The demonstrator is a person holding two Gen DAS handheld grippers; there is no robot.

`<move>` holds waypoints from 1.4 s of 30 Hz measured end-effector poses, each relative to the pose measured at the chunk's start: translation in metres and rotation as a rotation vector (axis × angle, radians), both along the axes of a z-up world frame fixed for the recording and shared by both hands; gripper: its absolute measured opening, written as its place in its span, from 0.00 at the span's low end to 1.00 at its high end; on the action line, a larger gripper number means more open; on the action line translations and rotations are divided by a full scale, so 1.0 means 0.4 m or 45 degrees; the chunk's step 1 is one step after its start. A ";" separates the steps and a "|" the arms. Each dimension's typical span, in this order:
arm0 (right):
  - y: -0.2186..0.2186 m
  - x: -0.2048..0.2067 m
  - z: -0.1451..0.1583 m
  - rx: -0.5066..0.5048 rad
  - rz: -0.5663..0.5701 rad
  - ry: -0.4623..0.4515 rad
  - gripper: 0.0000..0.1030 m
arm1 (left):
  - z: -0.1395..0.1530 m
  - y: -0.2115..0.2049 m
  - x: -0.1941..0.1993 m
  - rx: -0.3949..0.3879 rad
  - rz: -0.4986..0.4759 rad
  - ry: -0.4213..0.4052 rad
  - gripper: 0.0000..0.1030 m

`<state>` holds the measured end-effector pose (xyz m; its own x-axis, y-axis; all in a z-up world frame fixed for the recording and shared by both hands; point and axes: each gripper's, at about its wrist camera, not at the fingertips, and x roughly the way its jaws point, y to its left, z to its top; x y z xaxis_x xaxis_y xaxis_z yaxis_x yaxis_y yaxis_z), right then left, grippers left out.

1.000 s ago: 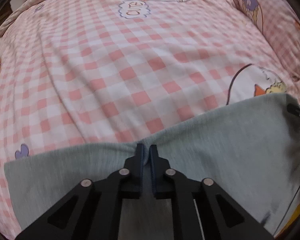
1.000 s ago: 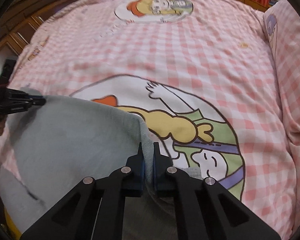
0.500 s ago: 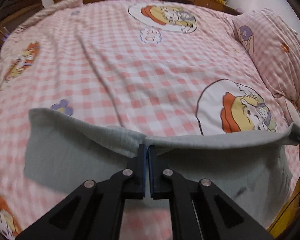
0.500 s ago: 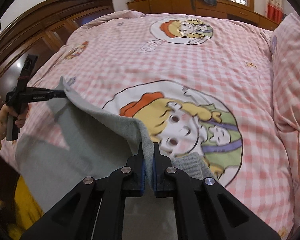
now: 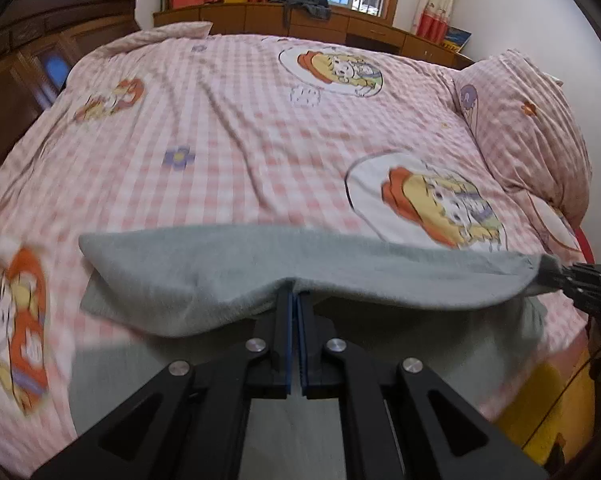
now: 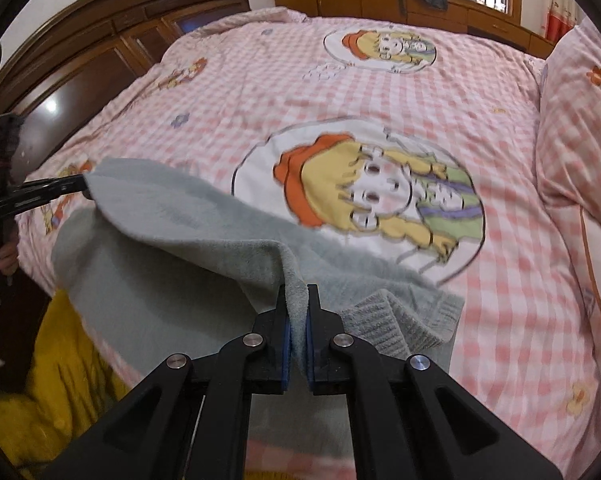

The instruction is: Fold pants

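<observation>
Your left gripper (image 5: 294, 300) and right gripper (image 6: 297, 300) both clamp the grey pants (image 6: 172, 216); only the right view shows the ribbed waistband (image 6: 396, 322) at four o'clock, above the bed (image 5: 240, 128).

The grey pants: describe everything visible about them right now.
The grey pants look like soft, fleecy knit fabric in a pale grey-green, with a ribbed band showing by the right claw. Both claws are shut on the cloth: the right pinches a bunched fold near the ribbed end, and the left claw grips the edge further along. The held edge is lifted off the pink checked bedspread and sags between the grips, while the lower layer lies spread flat on the bed below.
</observation>
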<state>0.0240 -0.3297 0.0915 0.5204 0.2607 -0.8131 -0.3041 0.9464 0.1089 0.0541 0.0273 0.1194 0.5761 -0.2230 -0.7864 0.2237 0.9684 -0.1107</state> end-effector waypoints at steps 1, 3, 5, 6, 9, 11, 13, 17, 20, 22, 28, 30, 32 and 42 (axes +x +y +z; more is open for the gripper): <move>0.003 -0.009 -0.009 -0.012 0.003 0.011 0.06 | -0.011 -0.001 -0.024 0.000 0.000 0.017 0.02; 0.008 -0.028 -0.030 -0.039 0.006 0.032 0.06 | -0.040 0.003 -0.064 -0.002 0.006 0.054 0.02; 0.012 -0.042 -0.050 -0.052 0.002 0.056 0.06 | -0.073 0.004 -0.097 0.011 0.017 0.086 0.02; 0.014 -0.047 -0.061 -0.063 -0.007 0.069 0.06 | -0.088 0.006 -0.107 0.009 0.023 0.101 0.02; 0.023 -0.057 -0.084 -0.098 -0.038 0.088 0.06 | -0.129 0.018 -0.133 -0.048 0.050 0.158 0.02; 0.029 -0.061 -0.094 -0.114 -0.064 0.099 0.06 | -0.156 0.023 -0.143 -0.062 0.056 0.186 0.02; 0.032 -0.062 -0.111 -0.139 -0.107 0.123 0.06 | -0.178 0.027 -0.145 -0.064 0.056 0.208 0.02; 0.030 -0.059 -0.156 -0.121 -0.209 0.206 0.12 | -0.211 0.035 -0.148 -0.077 0.075 0.248 0.02; 0.025 -0.062 -0.161 -0.085 -0.272 0.221 0.15 | -0.217 0.053 -0.157 -0.131 0.094 0.267 0.06; 0.023 -0.065 -0.155 -0.059 -0.305 0.232 0.20 | -0.210 0.061 -0.159 -0.153 0.099 0.268 0.19; 0.044 -0.093 -0.129 -0.077 -0.407 0.193 0.35 | -0.181 0.093 -0.183 -0.174 0.121 0.229 0.34; 0.052 -0.106 -0.121 -0.080 -0.450 0.177 0.37 | -0.175 0.096 -0.191 -0.169 0.110 0.222 0.37; 0.058 -0.114 -0.116 -0.068 -0.489 0.164 0.41 | -0.174 0.094 -0.197 -0.170 0.099 0.223 0.42; 0.035 -0.133 -0.163 0.129 -0.663 0.174 0.42 | -0.202 0.068 -0.185 -0.225 0.080 0.282 0.44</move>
<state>-0.0293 -0.3155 0.0264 0.4929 0.0776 -0.8666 0.2249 0.9508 0.2131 -0.0199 0.0546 0.0388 0.4118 -0.3367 -0.8468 0.1153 0.9410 -0.3181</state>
